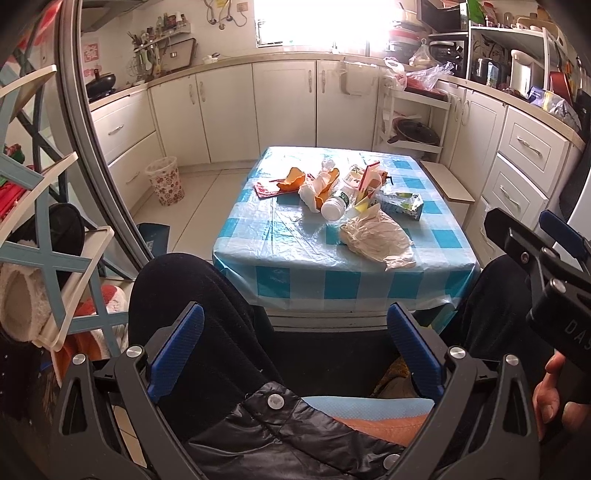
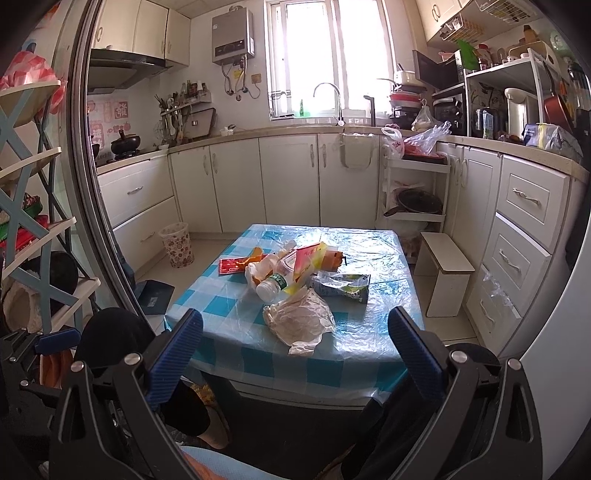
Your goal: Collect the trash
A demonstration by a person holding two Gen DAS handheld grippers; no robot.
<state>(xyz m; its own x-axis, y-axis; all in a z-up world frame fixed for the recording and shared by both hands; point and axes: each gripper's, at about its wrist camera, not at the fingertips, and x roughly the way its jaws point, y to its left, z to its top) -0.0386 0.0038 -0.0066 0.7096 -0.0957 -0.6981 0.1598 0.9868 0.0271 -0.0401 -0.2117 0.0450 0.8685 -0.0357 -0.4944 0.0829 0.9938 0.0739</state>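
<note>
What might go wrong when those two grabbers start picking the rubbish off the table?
The bottle lies on its side in a tangled pile; pulling one piece could roll it off the table. The crumpled bag sits near the table's front edge and is floppy, so it may slip from the fingers. The bin stands on the floor well away, so carried trash could drop.

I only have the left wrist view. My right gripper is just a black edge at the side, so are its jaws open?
Observer: Yes, the right gripper has its jaws wide apart, nothing between them.
Operator: What's higher up, beyond my top edge?
Observer: A grey water heater hangs left of the window.
Operator: Any tap in that glare?
Observer: Yes, a curved faucet stands before the window.
</note>
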